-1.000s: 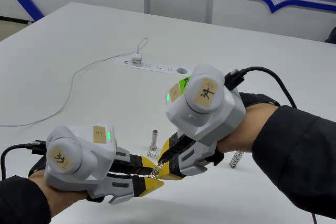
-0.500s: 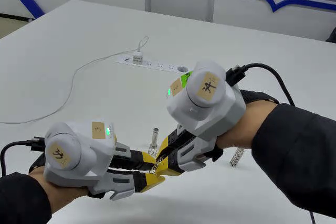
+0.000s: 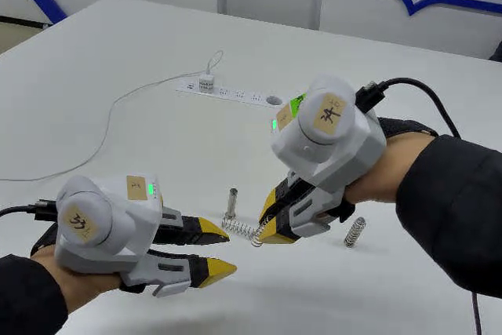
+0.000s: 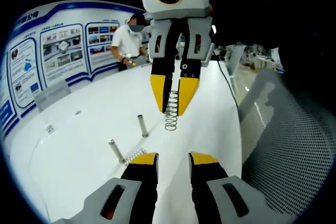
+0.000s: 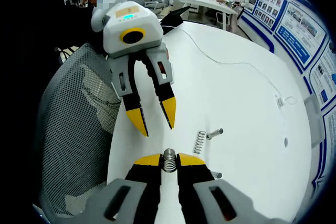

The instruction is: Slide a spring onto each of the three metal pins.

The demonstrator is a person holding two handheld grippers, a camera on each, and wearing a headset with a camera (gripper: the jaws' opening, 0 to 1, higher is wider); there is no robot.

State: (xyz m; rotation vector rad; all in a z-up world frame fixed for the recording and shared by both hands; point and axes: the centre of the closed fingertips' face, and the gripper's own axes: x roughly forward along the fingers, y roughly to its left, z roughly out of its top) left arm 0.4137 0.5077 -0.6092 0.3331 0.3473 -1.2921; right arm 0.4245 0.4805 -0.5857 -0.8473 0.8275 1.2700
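While your left gripper (image 3: 223, 250) hangs low over the white table (image 3: 118, 68) in the head view, its yellow fingertips (image 3: 210, 227) stand spread with nothing between them, pointing toward the upright pin (image 3: 232, 203). Your right gripper (image 3: 272, 234) points down just on the other side of that pin, its tips drawn close together. A loose spring (image 3: 235, 227) lies on the table at the pin's foot, between the pin and the right gripper's tips; whether it touches them you cannot tell here. A third spring (image 3: 354, 231) lies on the table beyond the right gripper, well apart from the pin.

In the left gripper view, your own two jaws are parted and empty. The right gripper facing you pinches the held spring (image 4: 170, 109), whose lower coils stick out past its tips, clear of the table. A second pin (image 4: 142, 125) stands behind the upright pin.

In the right gripper view, the held spring sits end-on, clamped between the two jaws, and the left gripper opposite shows its fingers wide apart.
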